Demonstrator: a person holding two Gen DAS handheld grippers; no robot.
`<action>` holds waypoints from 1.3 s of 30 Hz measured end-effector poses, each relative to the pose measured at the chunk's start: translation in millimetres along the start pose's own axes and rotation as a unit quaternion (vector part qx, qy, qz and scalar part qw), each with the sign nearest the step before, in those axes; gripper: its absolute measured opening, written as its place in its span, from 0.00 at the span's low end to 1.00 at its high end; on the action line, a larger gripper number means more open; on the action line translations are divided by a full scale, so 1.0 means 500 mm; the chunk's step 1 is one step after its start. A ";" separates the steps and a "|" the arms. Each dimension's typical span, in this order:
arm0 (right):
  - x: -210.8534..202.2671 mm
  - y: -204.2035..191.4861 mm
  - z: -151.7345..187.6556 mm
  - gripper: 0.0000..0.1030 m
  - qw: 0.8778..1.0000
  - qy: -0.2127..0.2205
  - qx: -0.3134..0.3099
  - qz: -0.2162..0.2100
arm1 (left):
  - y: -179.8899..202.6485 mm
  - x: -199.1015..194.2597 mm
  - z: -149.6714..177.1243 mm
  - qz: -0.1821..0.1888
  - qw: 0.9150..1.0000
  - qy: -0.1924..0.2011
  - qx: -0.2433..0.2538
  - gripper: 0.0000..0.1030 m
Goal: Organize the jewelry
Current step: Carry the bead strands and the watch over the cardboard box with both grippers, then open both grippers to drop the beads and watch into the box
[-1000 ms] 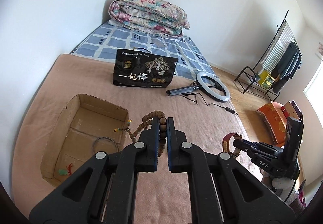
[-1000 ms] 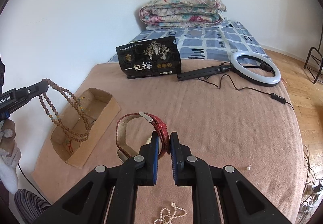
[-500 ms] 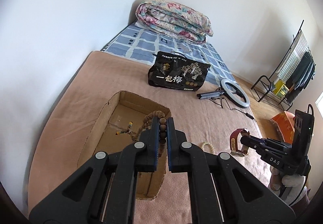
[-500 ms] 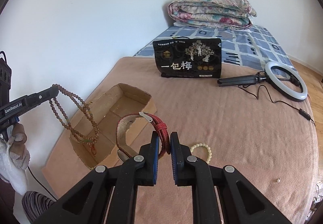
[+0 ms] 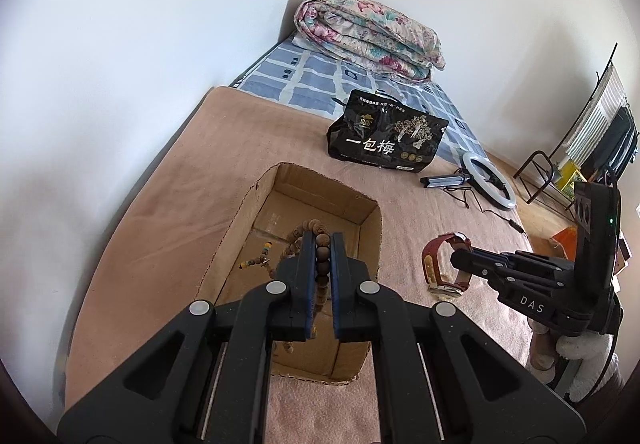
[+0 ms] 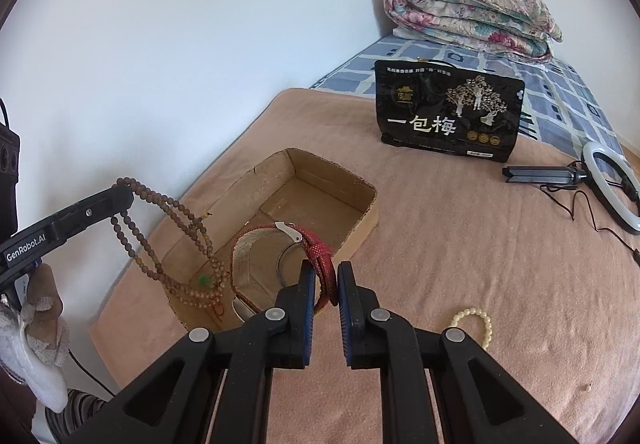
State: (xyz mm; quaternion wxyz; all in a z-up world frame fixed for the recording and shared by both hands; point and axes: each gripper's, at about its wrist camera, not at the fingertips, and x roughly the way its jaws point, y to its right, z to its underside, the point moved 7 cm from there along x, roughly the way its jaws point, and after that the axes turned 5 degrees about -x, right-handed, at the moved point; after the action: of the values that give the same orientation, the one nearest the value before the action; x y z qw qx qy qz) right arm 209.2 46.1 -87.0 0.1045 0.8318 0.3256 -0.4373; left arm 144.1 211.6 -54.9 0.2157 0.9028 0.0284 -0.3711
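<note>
Now both tilted steeply downward over the bed (image 6: 500,244). Left gripper (image 5: 321,244) clamped on a string of brown wooden beads (image 5: 322,256), poised above the open cardboard box (image 5: 240,240); from the right wrist view, bead loops (image 6: 176,240) hanging off the gripper tip (image 6: 120,198) and drooping down into the box's near end, a small green bead low among them. Right gripper (image 6: 323,276) pinched shut on the red strap of a watch (image 6: 320,256), the strap arching up and forward from the jaws, its loop held over the box's near right corner; in the left wrist view the same watch (image 5: 444,264) carried just right of the box's right wall, above the blanket. Glimpse of a gloved hand (image 6: 36,328) under the left gripper's body. Box (image 6: 320,180) set close to the left edge of the brown blanket, near the white wall, so little room on that side. Wide bare blanket to the right, with only a cream bead bracelet (image 6: 472,324) lying near the right gripper. Farther back, well apart from the box: a black bag (image 6: 448,108), a ring light (image 6: 612,188) with its cord, and a folded floral quilt (image 6: 472,16) by the far wall.
</note>
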 end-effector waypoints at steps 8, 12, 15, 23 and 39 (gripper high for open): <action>0.065 -0.022 -0.018 0.09 1.000 -0.023 -0.004 -0.004 | -0.026 0.041 0.041 -0.023 0.999 -0.023 0.012 0.04; 0.094 -0.027 -0.026 0.09 0.999 -0.032 -0.005 -0.004 | -0.031 0.057 0.057 -0.031 0.999 -0.032 0.020 0.04; 0.113 -0.035 -0.032 0.09 0.999 -0.037 -0.009 -0.002 | -0.032 0.066 0.065 -0.034 0.998 -0.037 0.022 0.04; 0.149 -0.056 -0.044 0.25 0.999 -0.050 -0.018 -0.010 | -0.043 0.084 0.080 -0.042 0.998 -0.049 0.027 0.14; 0.119 -0.040 -0.046 0.77 0.999 -0.029 -0.004 0.016 | -0.051 0.077 0.078 -0.050 0.998 -0.041 0.023 0.39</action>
State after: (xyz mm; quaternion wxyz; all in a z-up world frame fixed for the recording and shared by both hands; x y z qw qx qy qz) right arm 235.9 98.9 -118.3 0.1247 0.8236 0.3107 -0.4578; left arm 140.7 214.3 -115.0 0.1770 0.8889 0.0559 -0.4189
